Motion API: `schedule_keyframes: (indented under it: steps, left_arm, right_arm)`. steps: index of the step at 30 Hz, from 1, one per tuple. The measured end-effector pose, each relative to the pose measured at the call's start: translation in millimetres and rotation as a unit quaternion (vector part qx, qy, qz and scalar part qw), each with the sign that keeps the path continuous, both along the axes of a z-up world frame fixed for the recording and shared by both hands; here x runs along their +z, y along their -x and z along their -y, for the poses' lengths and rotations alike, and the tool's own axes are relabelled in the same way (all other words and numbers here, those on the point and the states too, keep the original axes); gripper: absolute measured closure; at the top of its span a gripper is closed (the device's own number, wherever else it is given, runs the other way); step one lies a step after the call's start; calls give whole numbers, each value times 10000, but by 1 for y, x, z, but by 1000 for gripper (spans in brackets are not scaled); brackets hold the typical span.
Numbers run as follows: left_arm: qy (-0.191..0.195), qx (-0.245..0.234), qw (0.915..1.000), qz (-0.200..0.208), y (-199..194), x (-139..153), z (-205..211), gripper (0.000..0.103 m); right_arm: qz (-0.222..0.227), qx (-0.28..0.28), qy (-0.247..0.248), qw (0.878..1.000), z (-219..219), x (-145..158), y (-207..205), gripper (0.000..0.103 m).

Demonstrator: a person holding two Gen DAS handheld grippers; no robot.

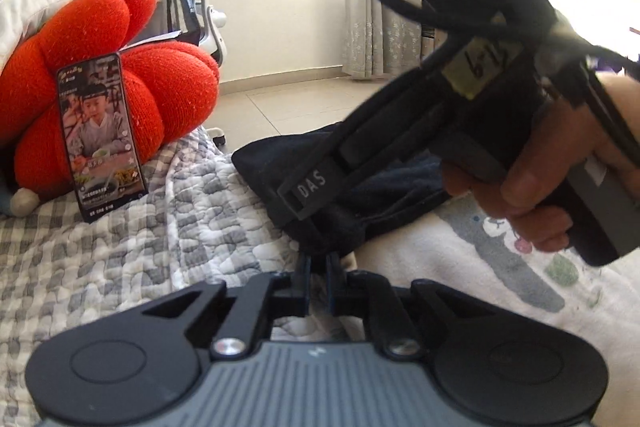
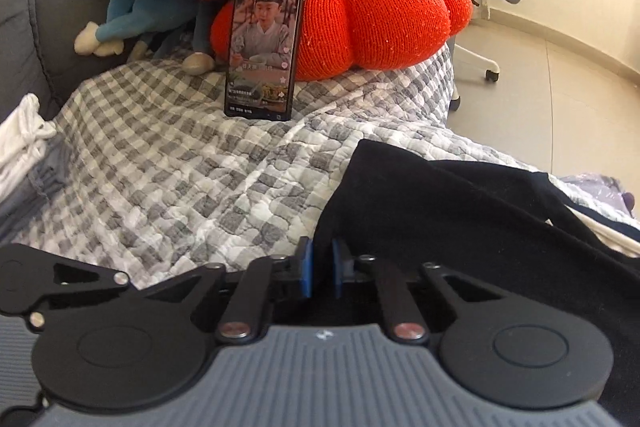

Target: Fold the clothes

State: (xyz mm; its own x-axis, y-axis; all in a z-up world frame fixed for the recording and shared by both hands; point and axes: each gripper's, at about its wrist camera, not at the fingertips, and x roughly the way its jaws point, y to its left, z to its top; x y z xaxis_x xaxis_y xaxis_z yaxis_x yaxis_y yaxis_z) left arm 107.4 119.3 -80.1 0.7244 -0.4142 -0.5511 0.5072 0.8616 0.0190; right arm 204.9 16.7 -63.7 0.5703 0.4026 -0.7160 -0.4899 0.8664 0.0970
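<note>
Left gripper (image 1: 319,261) fingers pinched on dark garment (image 1: 340,187) corner just ahead of tips; right gripper (image 2: 322,263) clamps same cloth edge between blue pads (image 2: 306,267), likely for a two-point lift; garment drapes over checked quilt (image 2: 180,163)

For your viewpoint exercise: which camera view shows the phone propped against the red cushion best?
The right wrist view: the phone stands near centre, facing the camera, whole screen visible. The left wrist view shows it off to the left, tilted and more distorted.
</note>
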Motion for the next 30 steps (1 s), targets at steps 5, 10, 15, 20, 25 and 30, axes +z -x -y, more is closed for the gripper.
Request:
schedule_keyframes:
  steps: [5, 10, 15, 20, 25, 30]
  left_arm:
    - [501, 253, 9977, -372, -2, 0, -9, 97]
    - [1011, 440, 9909, -771, -4, -1, -18, 96]
    - [1396, 551, 9831, -1051, -4, 1, -28, 96]
    - [1430, 624, 9846, -786, 1, 12, -37, 89]
    - [851, 162, 9957, -332, -11, 18, -30, 60]
    - [297, -334, 9982, -393, -25, 7, -29, 58]
  right_arm:
    - [193, -326, -521, 9979, 10, 5, 1, 98]
    - [130, -391, -622, 9972, 7, -6, -2, 98]
    - [-168, -437, -1079, 9931, 22, -3, -5, 87]
    - [-130, -433, -1241, 9912, 46, 11, 7, 81]
    - [-125, -411, -1088, 9931, 65, 14, 18, 81]
    - [-325, -281, -1076, 9933, 73, 17, 19, 80]
